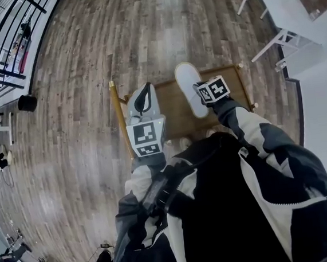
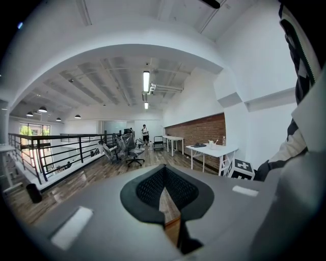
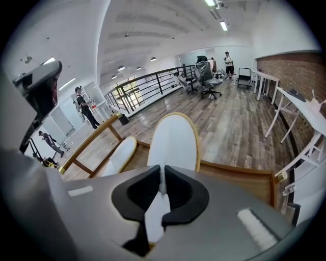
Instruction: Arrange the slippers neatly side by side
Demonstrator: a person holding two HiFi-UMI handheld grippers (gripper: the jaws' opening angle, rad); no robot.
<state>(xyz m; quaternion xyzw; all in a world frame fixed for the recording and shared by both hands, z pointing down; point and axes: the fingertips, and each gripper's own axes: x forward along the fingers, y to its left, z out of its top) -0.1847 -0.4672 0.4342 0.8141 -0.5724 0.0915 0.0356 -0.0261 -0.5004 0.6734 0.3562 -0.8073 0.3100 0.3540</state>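
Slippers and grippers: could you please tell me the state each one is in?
Left gripper: jaws shut, empty.
Right gripper: jaws shut on the held slipper.
Held slipper: clamped by one end.
Second slipper: lying free on the wooden tray, beside the held one.

The first slipper [image 3: 173, 140] is white with a tan rim. My right gripper [image 3: 162, 173] holds it by its near end, and it points away from me. The second slipper [image 3: 116, 155], of the same look, lies just left of it on the wooden frame [image 3: 239, 176].
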